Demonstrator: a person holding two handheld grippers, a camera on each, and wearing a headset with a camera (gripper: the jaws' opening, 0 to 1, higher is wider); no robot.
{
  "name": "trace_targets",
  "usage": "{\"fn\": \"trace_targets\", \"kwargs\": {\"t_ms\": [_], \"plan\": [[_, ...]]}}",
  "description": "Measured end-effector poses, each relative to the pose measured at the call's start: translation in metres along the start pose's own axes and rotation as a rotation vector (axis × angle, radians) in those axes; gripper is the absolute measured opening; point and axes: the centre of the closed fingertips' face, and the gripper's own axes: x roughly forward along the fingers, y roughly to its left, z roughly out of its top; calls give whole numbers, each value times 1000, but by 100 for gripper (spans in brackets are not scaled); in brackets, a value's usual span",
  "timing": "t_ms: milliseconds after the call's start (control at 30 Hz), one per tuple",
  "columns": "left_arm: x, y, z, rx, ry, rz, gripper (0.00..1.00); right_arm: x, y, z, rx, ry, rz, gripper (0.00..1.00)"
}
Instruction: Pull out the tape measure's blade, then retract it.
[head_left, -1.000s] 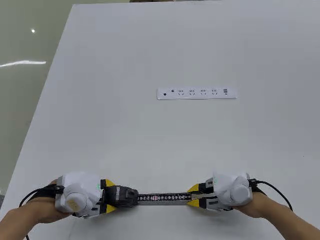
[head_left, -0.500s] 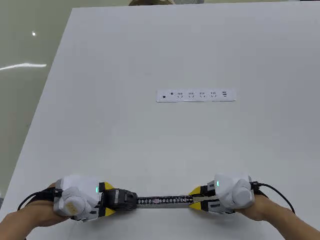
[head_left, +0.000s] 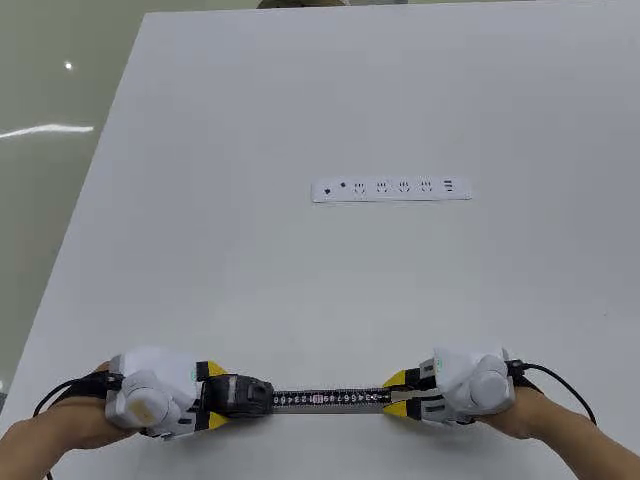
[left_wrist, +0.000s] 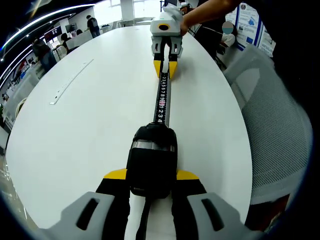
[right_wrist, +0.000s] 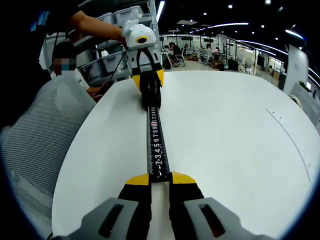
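The black tape measure case (head_left: 238, 396) (left_wrist: 152, 159) sits low over the white table's near edge, with my left gripper (head_left: 222, 397) (left_wrist: 151, 189) shut on it. Its black blade with white numbers (head_left: 330, 398) (left_wrist: 161, 100) (right_wrist: 156, 146) runs straight out to the right. My right gripper (head_left: 398, 396) (right_wrist: 160, 186) is shut on the blade's end. In the right gripper view the case (right_wrist: 149, 88) is at the far end of the blade, held by the left gripper (right_wrist: 147, 75). The right gripper (left_wrist: 167, 64) appears far off in the left gripper view.
A white power strip (head_left: 391, 189) (left_wrist: 71, 82) (right_wrist: 292, 136) lies flat in the middle of the white table (head_left: 300, 110). A grey mesh chair (left_wrist: 277, 120) (right_wrist: 35, 145) stands by the table's near edge. Shelves and people are in the background.
The two grippers have drawn slightly further apart, so a little more of the blade is out. Both hands sit a bit lower in the head view.
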Motion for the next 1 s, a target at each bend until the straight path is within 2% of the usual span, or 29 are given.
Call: {"fn": "trace_targets", "kwargs": {"t_ms": [1000], "plan": [[0,0,0,-4,2,-6,28,-14,-4,-11,-5,12,-3,10]]}}
